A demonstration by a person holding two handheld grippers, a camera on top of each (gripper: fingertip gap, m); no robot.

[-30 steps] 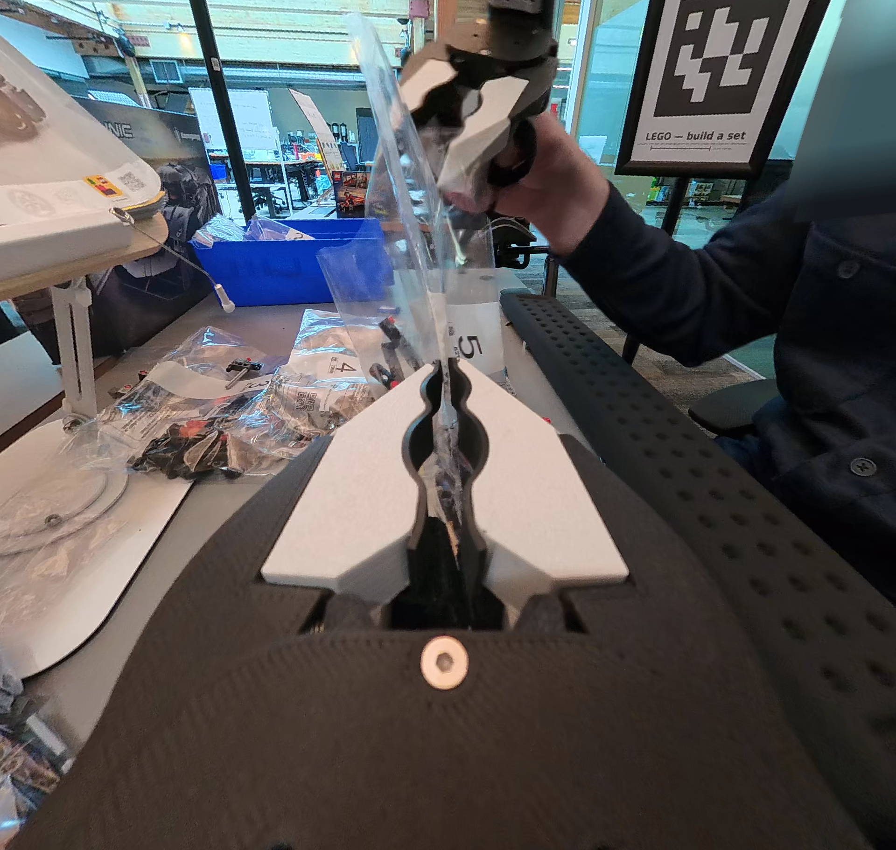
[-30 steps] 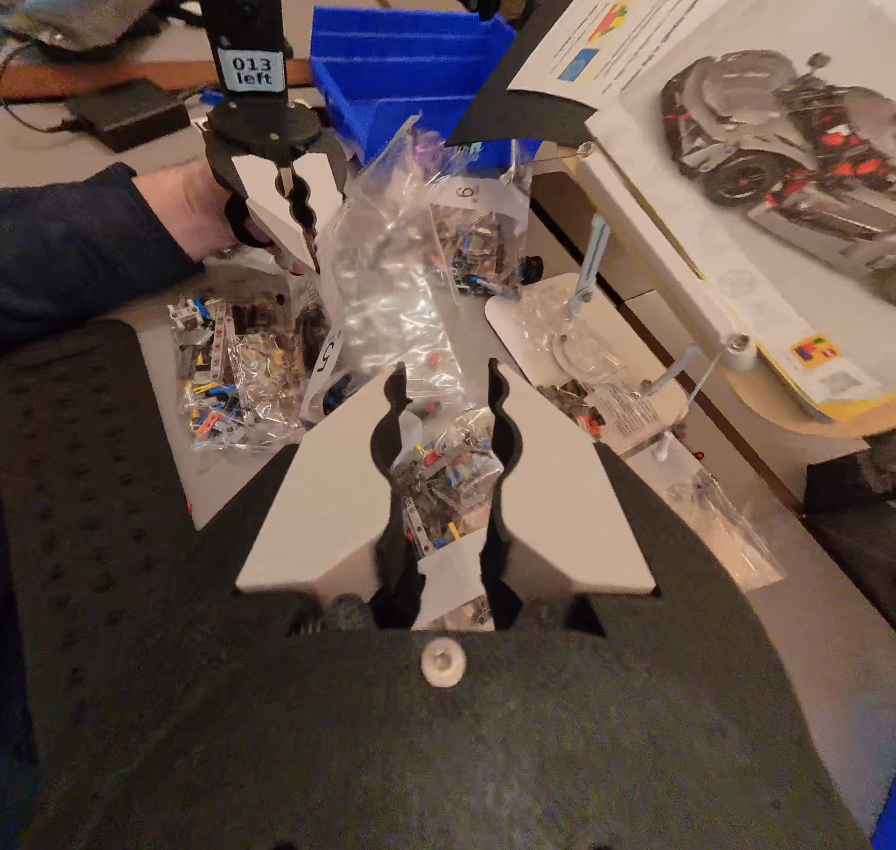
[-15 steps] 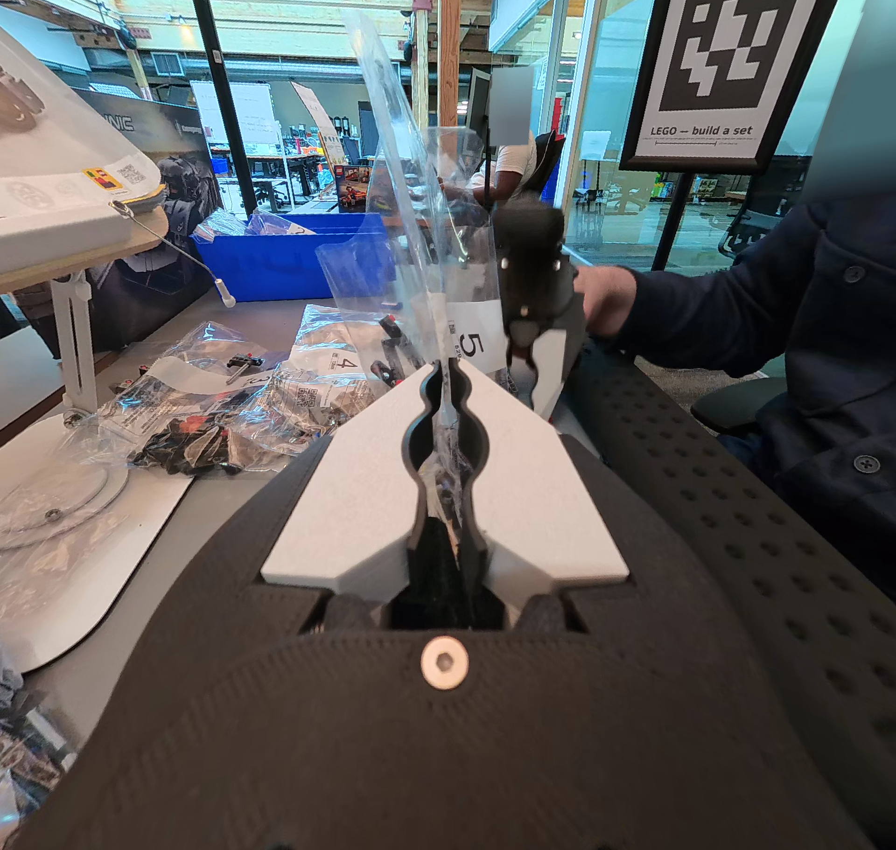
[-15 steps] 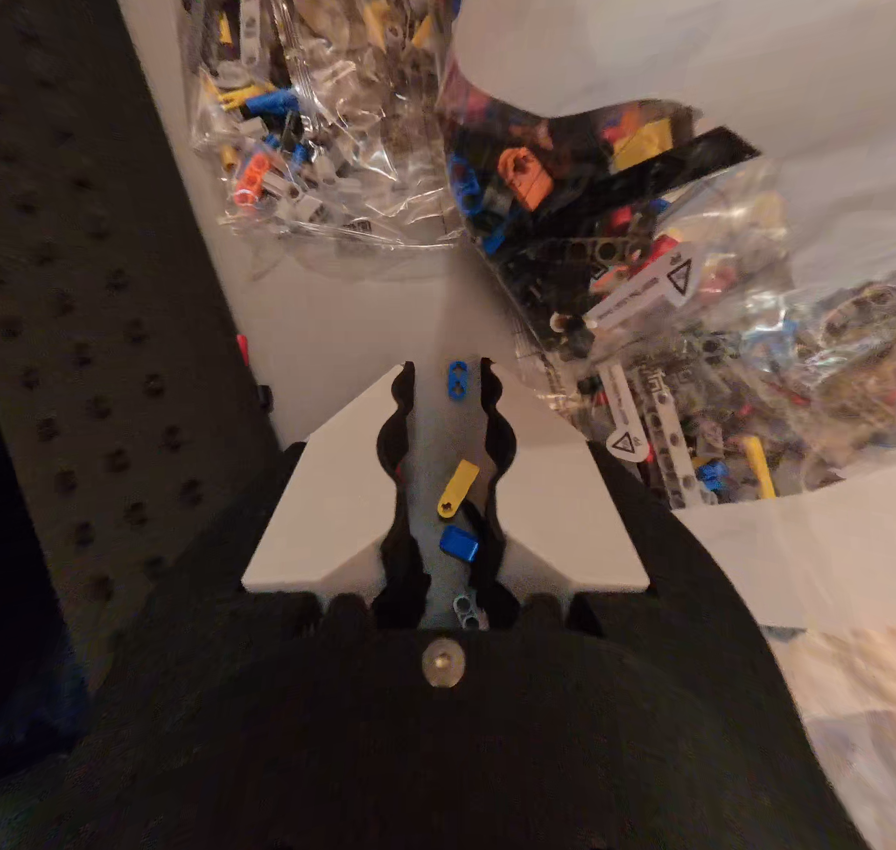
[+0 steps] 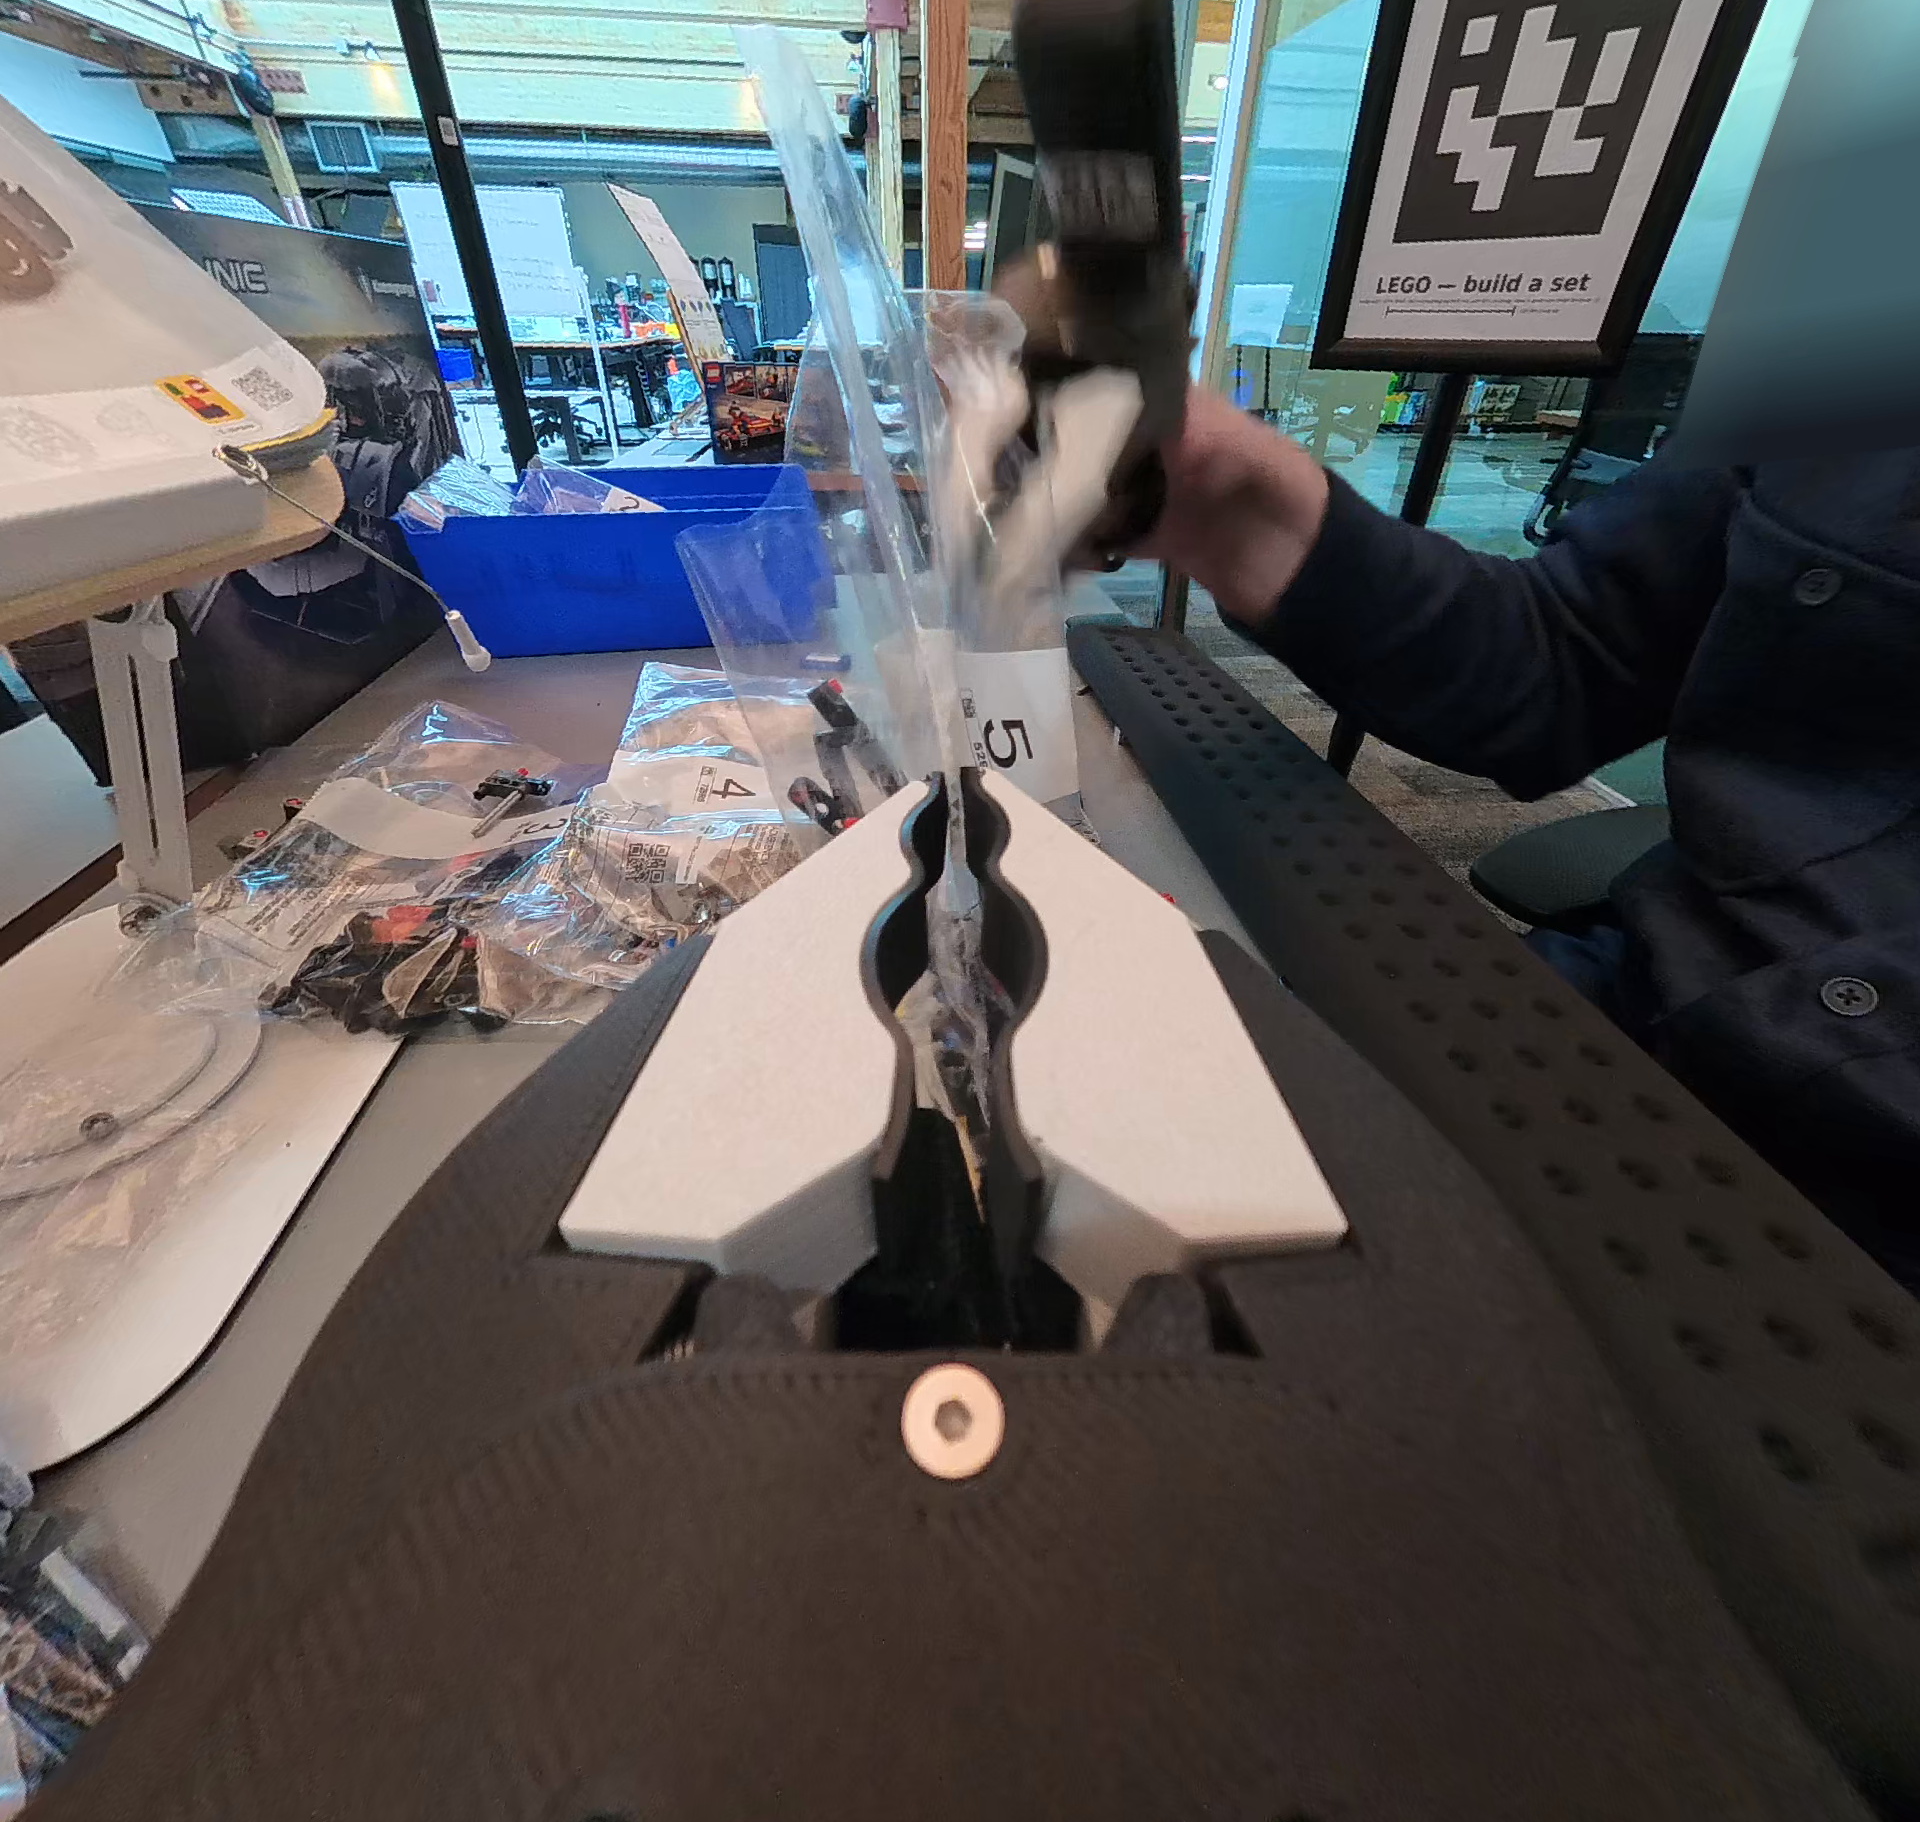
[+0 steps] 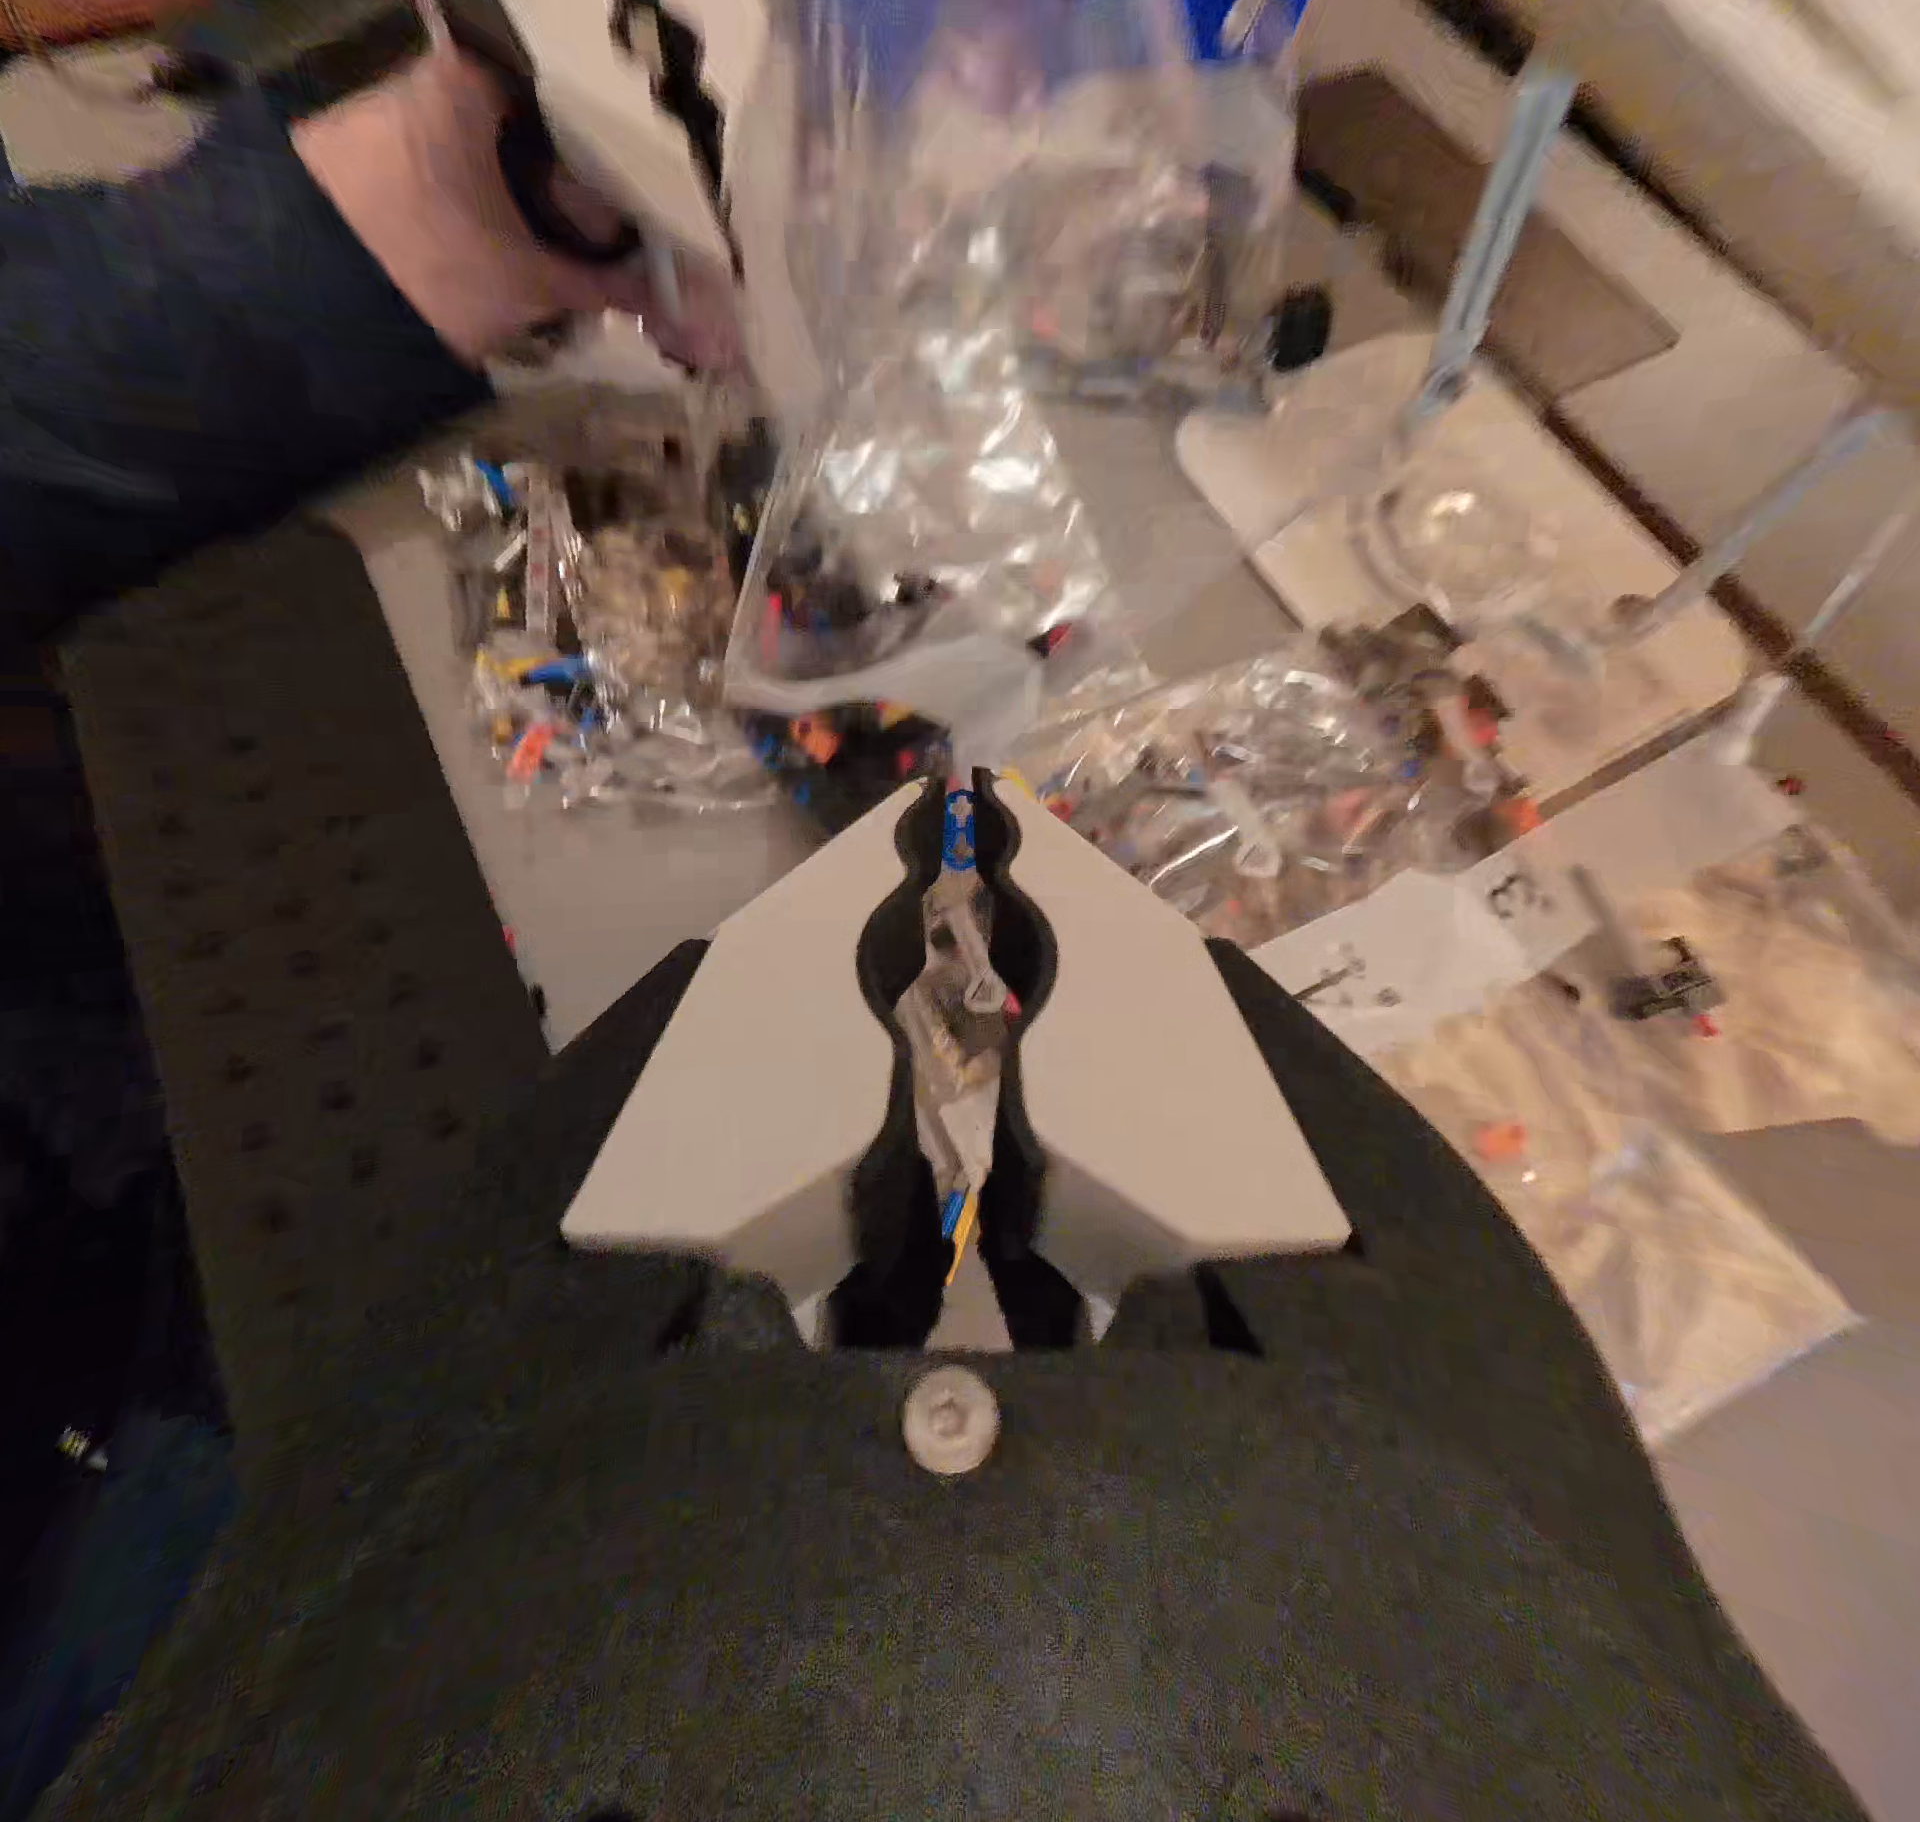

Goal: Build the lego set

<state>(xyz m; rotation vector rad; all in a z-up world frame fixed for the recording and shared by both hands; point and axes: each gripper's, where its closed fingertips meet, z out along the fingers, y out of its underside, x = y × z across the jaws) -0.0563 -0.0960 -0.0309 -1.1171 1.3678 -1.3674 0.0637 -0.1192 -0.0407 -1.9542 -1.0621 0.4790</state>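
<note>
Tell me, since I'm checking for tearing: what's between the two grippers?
A clear bag stretches between the left gripper and right gripper; the left wrist view shows it.

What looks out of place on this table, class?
The clear bag is pinched in the left gripper and stands on end. Loose parts lie spilled on the table below it, outside any bag. The right gripper is too blurred to judge.
</note>
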